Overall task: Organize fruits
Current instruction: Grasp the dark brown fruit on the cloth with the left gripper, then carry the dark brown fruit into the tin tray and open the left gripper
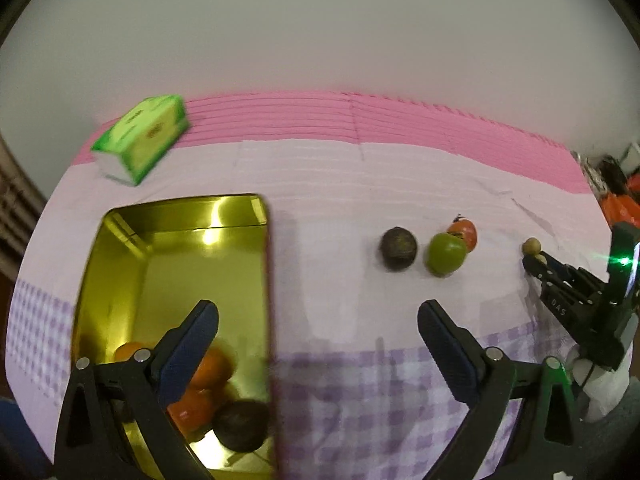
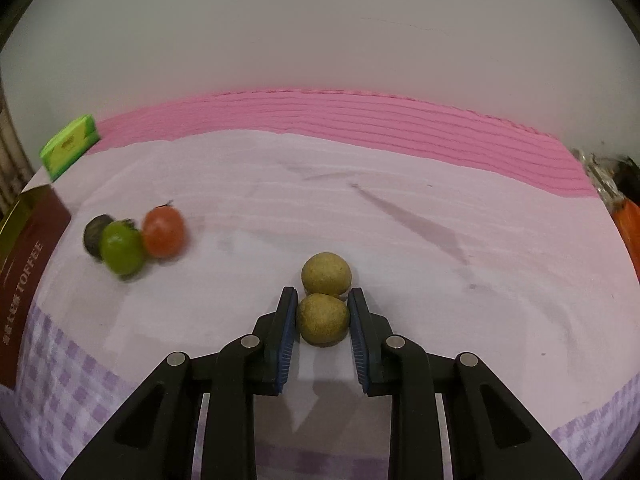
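Observation:
A gold tin [image 1: 120, 264] on the left holds orange fruits [image 1: 208, 372] and a dark fruit [image 1: 240, 426]. My left gripper [image 1: 318, 316] is open and empty, its left finger over the tin. On the cloth lie a dark fruit [image 1: 398, 249], a green fruit [image 1: 446, 254] and an orange-red fruit [image 1: 464, 232], also in the right wrist view [image 2: 122, 247]. My right gripper [image 2: 322, 296] is shut on the nearer of two tan round fruits [image 2: 322, 320]; the other tan fruit [image 2: 326, 273] touches it just beyond. The right gripper also shows in the left wrist view [image 1: 536, 262].
A green tissue pack [image 1: 142, 136] lies at the back left. The tin's brown side [image 2: 28, 264] shows at the left of the right wrist view. The cloth has a pink band [image 2: 360, 120] along the wall. Orange clutter [image 1: 620, 204] sits off the table's right edge.

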Available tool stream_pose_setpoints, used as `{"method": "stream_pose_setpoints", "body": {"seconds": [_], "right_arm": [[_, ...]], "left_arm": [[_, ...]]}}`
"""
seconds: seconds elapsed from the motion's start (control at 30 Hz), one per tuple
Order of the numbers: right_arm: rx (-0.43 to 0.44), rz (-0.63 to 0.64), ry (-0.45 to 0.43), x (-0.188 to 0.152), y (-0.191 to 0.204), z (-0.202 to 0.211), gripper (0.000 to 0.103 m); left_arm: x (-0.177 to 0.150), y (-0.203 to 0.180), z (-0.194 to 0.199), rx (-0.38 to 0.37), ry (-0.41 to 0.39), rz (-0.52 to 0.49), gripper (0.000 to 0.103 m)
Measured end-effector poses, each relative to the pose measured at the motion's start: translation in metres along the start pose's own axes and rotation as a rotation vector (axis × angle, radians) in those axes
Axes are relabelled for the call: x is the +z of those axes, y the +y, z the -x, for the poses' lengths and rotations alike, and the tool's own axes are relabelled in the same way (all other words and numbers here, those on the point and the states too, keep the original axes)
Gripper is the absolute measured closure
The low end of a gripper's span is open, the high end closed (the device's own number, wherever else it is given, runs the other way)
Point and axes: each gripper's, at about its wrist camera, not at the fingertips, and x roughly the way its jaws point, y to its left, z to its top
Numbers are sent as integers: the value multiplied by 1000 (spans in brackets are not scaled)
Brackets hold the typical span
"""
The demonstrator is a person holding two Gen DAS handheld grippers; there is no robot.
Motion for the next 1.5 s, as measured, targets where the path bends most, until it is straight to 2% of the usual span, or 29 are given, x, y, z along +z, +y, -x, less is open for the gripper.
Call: {"method": "stream_pose_setpoints", "body": {"seconds": [0.07, 0.13, 0.3, 0.37, 0.43, 0.5, 1.0, 1.2, 1.5], "right_arm": [[5, -5, 0, 0, -2, 0, 76], [-8, 8, 1, 1, 1, -1, 76], [-4, 8, 1, 2, 2, -3, 76], [-4, 8, 1, 1, 2, -3, 76], [-1, 8, 1, 1, 2, -3, 75], [2, 5, 0, 0, 1, -2, 75], [14, -2, -2, -1, -6, 0, 75], [14, -2, -2, -1, -6, 0, 75], [9, 2, -1, -1, -6, 0, 75]], "left_arm": [[3, -9, -10, -6, 21, -15, 11], [5, -14, -20, -18, 45, -24, 21], [18, -31, -44, -39, 82, -73, 31], [23, -34, -53, -38, 93, -73, 35], [26, -36, -61, -54, 108, -63, 44], [27, -37, -66, -70, 118, -59, 47], [38, -53, -98, -64, 130, -106, 52], [39, -54, -102, -85, 145, -97, 69], [22, -54, -90, -66, 155, -88, 70]]}}
